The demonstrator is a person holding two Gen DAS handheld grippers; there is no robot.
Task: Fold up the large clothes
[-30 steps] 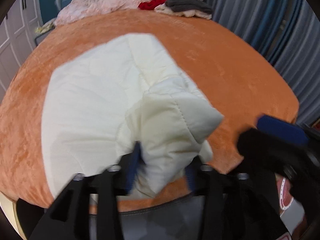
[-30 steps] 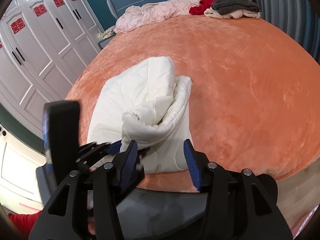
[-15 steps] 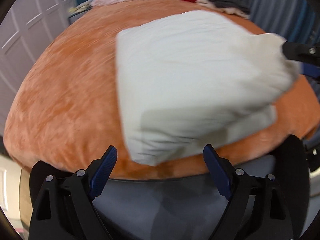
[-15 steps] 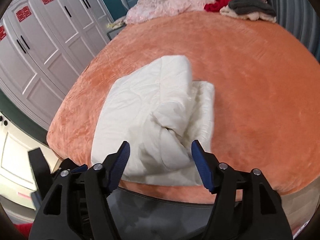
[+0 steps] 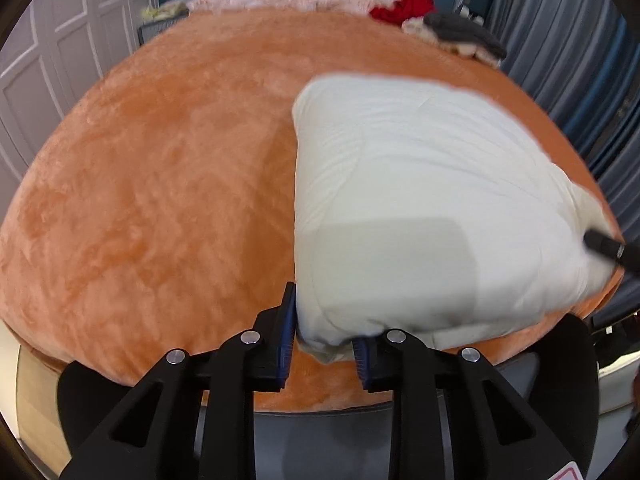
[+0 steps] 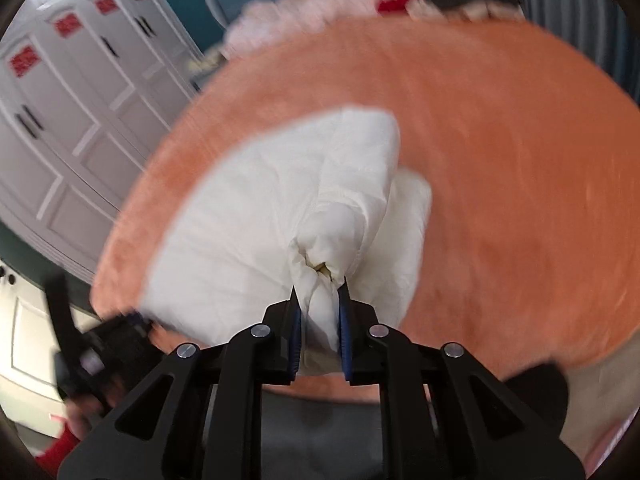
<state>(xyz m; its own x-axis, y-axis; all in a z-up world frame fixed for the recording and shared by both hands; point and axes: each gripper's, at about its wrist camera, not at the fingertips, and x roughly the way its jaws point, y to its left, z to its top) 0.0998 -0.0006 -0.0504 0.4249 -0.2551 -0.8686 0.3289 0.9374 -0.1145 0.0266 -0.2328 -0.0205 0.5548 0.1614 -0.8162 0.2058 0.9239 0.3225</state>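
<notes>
the white jacket [image 5: 420, 208] lies folded on the near right of the orange bed [image 5: 160, 200]. to fold again cleanly, lift both near corners together, level and taut. left gripper [image 5: 325, 340] has just closed on the near left corner; right gripper [image 6: 319, 320] has just closed, clamping a bunched near corner.

Cream quilted garment [image 5: 420, 200], plain orange plush bed [image 5: 160, 200], black tongs [image 6: 319, 312] with blue pads [image 6: 295, 332], red cloth [image 5: 404, 6], grey cloth [image 5: 460, 34], white wardrobe [image 6: 60, 120] with red squares
</notes>
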